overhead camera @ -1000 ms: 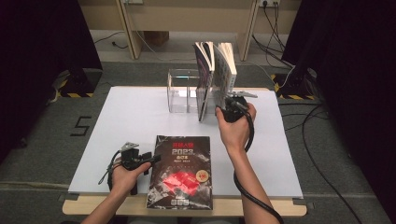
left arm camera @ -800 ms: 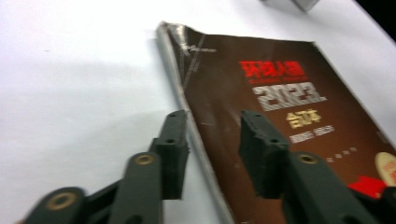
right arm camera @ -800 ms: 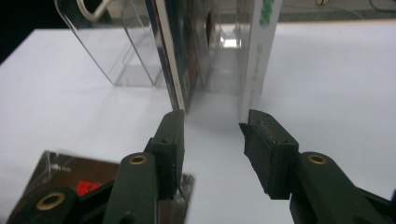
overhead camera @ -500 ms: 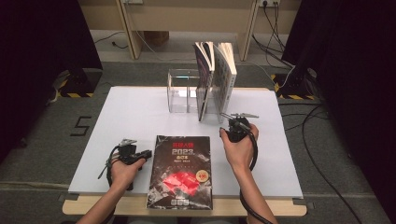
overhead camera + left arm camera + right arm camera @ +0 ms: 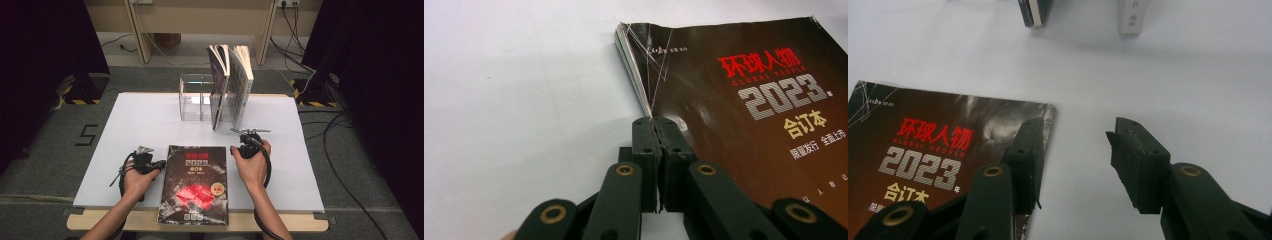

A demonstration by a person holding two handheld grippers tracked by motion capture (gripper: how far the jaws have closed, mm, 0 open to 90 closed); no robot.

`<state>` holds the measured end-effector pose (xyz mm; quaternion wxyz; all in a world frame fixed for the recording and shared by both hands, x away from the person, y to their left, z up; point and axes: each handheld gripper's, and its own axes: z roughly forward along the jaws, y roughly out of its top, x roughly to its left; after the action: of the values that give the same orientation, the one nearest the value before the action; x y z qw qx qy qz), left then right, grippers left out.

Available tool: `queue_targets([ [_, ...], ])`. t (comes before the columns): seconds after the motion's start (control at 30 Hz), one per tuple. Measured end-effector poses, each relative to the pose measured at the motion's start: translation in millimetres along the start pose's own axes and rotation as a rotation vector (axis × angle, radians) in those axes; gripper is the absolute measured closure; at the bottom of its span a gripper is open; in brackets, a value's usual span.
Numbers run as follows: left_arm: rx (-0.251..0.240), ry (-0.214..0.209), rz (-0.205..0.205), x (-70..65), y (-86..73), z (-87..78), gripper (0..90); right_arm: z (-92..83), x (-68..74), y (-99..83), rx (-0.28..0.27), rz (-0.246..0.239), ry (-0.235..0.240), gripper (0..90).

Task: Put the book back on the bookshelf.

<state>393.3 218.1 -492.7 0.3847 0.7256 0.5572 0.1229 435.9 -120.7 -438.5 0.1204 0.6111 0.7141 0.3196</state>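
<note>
magazine point(image 5: 196, 185): flat, front edge of white table point(image 5: 150, 120), between both hands | left gripper point(image 5: 655, 125): jaws just closed, pressed together at magazine's left edge, nothing seen between | right gripper point(image 5: 1075, 150): jaws apart, straddling magazine's right edge, opening slightly | upright books point(image 5: 231, 82): behind, beside clear holder point(image 5: 195, 97)

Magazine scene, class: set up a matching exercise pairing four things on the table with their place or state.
Things:
1. dark magazine
2. left gripper
3. right gripper
4. clear stand

States:
A. jaws shut at the magazine's spine edge
B. lies flat at the table's near edge
C. at the back, beside the upright books
D. jaws apart over the magazine's right edge

Pairs: 1-B, 2-A, 3-D, 4-C
</note>
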Motion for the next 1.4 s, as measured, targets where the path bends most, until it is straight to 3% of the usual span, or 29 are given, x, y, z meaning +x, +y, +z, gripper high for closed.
queue_targets([
  [0.27,0.026,-0.042,0.035,-18.9,0.2,5.5,86.6,21.5,-6.4,3.3,0.071,-0.003,0.007,54.8],
  [0.6,0.053,-0.093,0.083,-37.4,-8.5,2.0,86.6,33.1,-21.0,3.0,0.12,0.04,0.024,53.2],
  [0.77,0.073,-0.143,0.078,-46.8,-12.6,-1.5,85.6,33.5,-26.1,4.1,0.118,0.049,0.018,52.5],
  [0.87,0.063,-0.17,0.053,-44.0,-10.6,-5.4,80.8,33.0,-28.3,4.6,0.119,0.058,0.022,52.8],
  [0.9,0.053,-0.173,0.042,-42.5,-9.0,-7.6,78.9,32.9,-28.2,4.6,0.119,0.058,0.021,52.8],
  [1.0,0.0,-0.142,0.058,-43.1,-4.5,-15.9,77.2,33.2,-27.9,3.7,0.12,0.05,0.017,52.7],
  [1.07,-0.01,-0.155,0.066,-47.1,-3.2,-17.9,76.2,33.1,-28.9,3.7,0.12,0.05,0.023,52.6],
  [1.2,0.018,-0.176,0.097,-55.0,-6.7,-10.1,72.8,33.3,-27.6,2.7,0.114,0.048,0.017,52.4],
  [1.4,0.064,-0.157,0.113,-55.6,-13.8,0.2,71.0,33.4,-24.4,1.7,0.113,0.038,-0.002,53.6],
])
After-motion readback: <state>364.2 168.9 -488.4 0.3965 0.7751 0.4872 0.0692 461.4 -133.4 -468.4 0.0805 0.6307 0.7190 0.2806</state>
